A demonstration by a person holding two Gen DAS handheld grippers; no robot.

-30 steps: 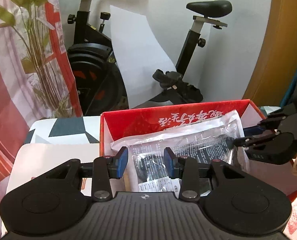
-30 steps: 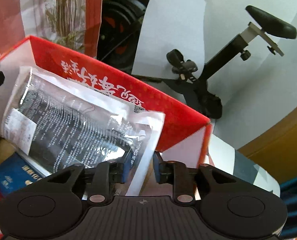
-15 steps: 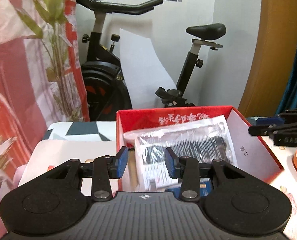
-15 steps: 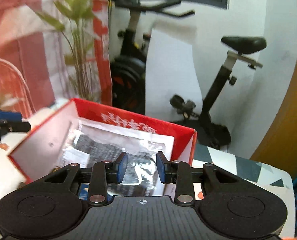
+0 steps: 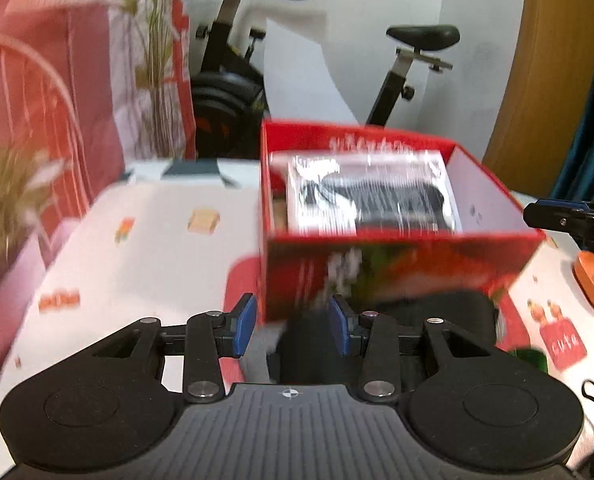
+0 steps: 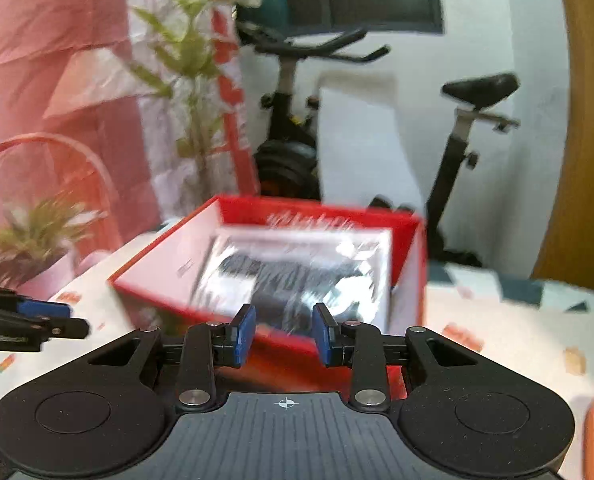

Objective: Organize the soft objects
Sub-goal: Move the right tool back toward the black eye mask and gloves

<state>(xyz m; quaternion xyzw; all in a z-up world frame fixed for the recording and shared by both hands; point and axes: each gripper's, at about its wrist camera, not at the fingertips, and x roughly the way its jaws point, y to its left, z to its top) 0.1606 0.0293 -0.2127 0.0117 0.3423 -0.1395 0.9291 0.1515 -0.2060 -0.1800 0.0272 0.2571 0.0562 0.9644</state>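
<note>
A clear plastic packet of dark fabric (image 5: 367,196) lay flat inside the open red box (image 5: 397,256) on the patterned tablecloth (image 5: 137,248), apparently stowed there as part of tidying the soft items. The left gripper (image 5: 291,326) and right gripper (image 6: 284,334) both hovered short of the box with their blue pads parted and nothing between them. A dark bundle (image 5: 449,308), seemingly another soft item to sort, lay just in front of the box beneath the left gripper, too blurred to identify.

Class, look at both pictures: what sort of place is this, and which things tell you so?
Probably a room in a home: an exercise bike by the wall, a potted plant, and a table with a printed cloth holding a red box.
</note>
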